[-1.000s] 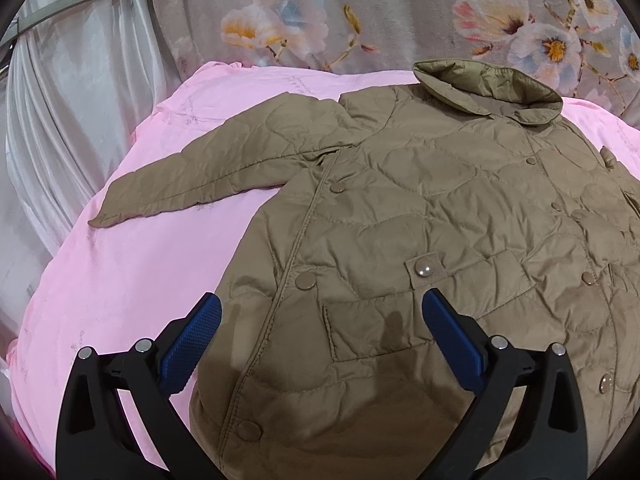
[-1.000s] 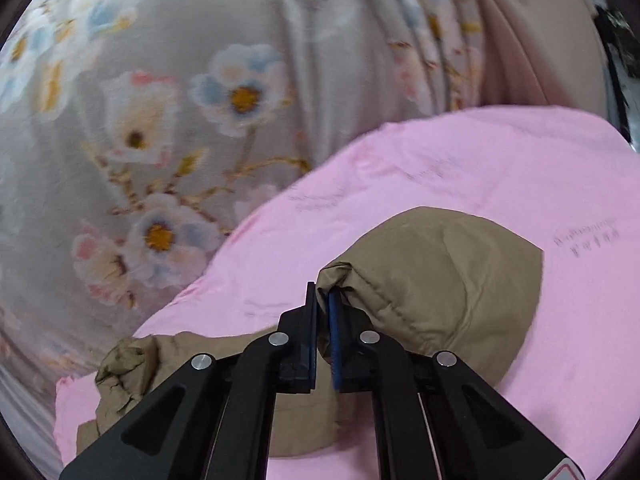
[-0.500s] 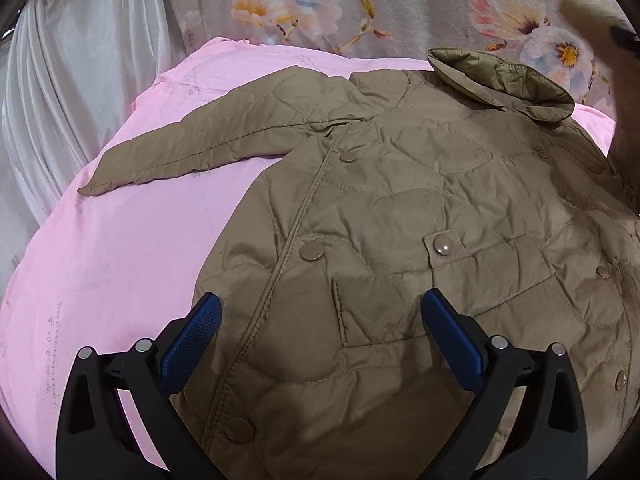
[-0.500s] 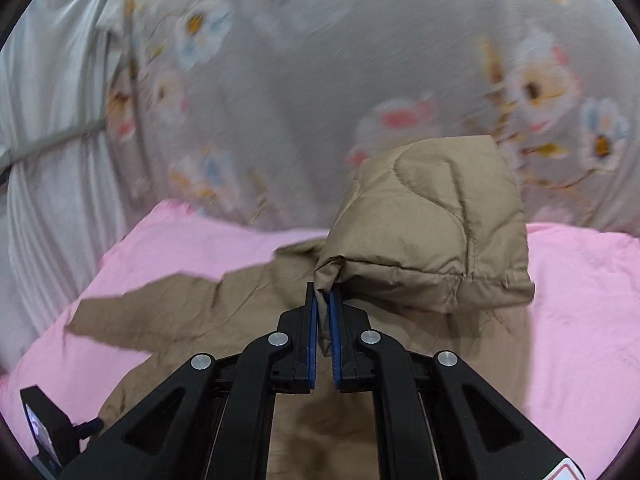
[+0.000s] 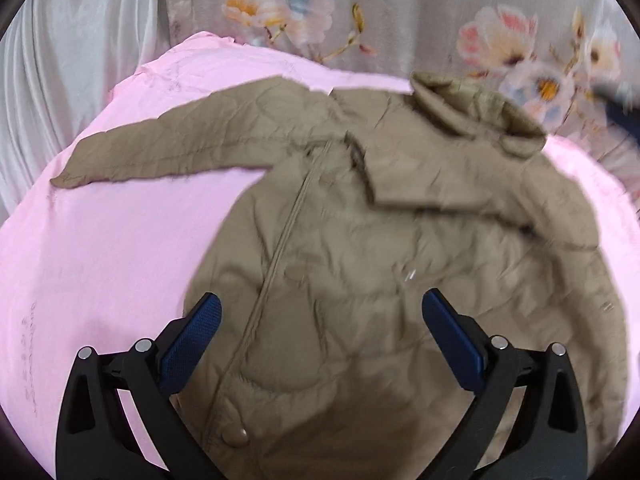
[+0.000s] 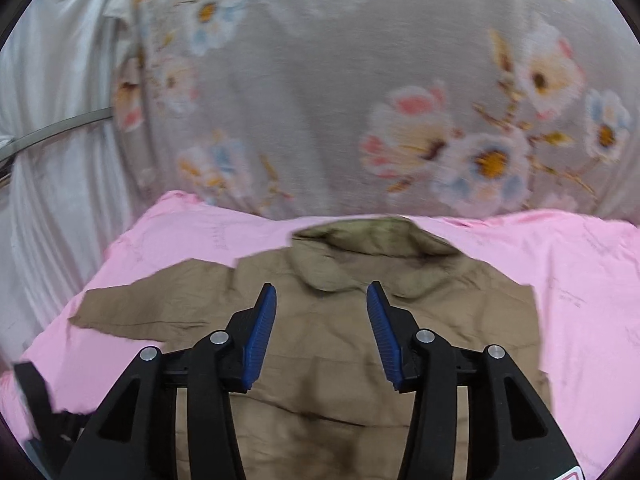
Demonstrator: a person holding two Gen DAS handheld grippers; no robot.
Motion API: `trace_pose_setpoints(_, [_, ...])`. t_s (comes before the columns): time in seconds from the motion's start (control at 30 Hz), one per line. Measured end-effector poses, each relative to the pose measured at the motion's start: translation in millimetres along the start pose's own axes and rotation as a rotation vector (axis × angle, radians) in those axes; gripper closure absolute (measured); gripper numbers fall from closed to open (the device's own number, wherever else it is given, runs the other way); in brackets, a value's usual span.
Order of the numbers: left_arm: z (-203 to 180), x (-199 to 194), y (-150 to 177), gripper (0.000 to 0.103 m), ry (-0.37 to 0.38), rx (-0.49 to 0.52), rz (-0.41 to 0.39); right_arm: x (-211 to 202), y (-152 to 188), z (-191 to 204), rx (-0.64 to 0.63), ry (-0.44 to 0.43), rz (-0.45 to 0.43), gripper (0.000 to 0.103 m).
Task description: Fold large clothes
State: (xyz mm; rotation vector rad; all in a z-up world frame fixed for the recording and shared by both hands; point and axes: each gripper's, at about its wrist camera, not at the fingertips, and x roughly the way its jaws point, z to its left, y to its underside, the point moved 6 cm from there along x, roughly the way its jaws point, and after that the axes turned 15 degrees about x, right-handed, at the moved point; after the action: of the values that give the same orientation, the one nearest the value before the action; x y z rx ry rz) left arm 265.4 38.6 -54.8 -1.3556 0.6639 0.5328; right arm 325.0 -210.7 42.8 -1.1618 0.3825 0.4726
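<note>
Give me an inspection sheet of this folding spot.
Surface: pink sheet, creased.
Job's things: tan jacket lying flat; one sleeve spread out, the other sleeve folded across the chest; collar at the far end.
Clutter: nothing seen.
Grippers: left tongs open, empty, over the jacket; right tongs open, empty.
Cables: nothing seen.
Surroundings: flowered curtain behind; white drape beside.

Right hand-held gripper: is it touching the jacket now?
Cannot tell. In the right wrist view the right hand-held gripper is open above the jacket, nothing between its pads, but no gap or contact shows.
</note>
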Motion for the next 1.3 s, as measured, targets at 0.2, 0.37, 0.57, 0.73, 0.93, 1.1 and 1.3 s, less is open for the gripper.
trace_pose_setpoints(0.2, [-13.2,24.2,-53.0,0.005,0.185,-0.074,0.069,7.1,11.0,-109.6,0.219,0.147,0.050,0.054])
trace_pose_setpoints(0.37, [-28.4,72.4,-68.9,0.005,0.252,-0.107,0.175,24.3,37.6,-172.4,0.434,0.167,0.144,0.053])
trace_pose_setpoints(0.57, [-40.9,95.8,-86.5,0.050,0.234,-0.135,0.183,44.5,52.5,-201.0,0.621,0.111,0.206,0.053])
trace_pose_setpoints(0.73, [-40.3,102.7,-108.2,0.099,0.165,-0.087,0.184,62.4,44.9,-211.1,0.704,0.090,0.211,0.089])
trace_pose_setpoints(0.93, [-27.6,68.6,-148.4,0.101,0.104,-0.032,0.016,21.7,1.3,-180.0,0.550,0.041,0.012,0.098])
trace_pose_setpoints(1.1, [-35.3,100.8,-122.2,0.101,0.007,0.074,0.068,42.7,18.2,-166.7,0.366,0.178,0.073,0.099])
trace_pose_setpoints(1.3, [-40.9,126.0,-91.1,0.093,-0.061,0.121,0.081,73.7,53.3,-197.1,0.438,0.250,0.218,0.098])
